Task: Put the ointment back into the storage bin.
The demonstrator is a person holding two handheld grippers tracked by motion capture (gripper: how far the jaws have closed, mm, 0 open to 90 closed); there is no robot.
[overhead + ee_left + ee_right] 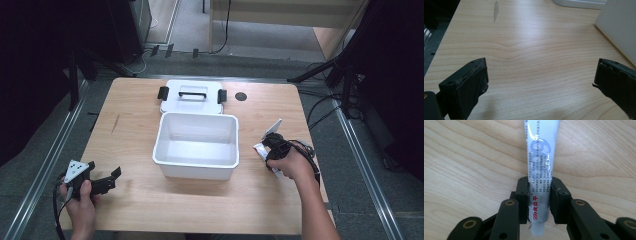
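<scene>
The right gripper (539,195) clamps a white ointment tube (541,152) near its cap end. The tube's long axis runs from bottom centre to top centre of the right gripper view, between the pads. In the high view the tube (273,129) lies right of the open white bin (196,145). The left gripper (107,182), lower left, stands open and holds nothing.

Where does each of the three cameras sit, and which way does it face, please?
High view: above the table, looking forward and down; forearms, left gripper, right gripper.
Left gripper view: along open jaws over bare wood, box at right.
Right gripper view: jaws pinching the white tube.
Shared: tube, box.
</scene>
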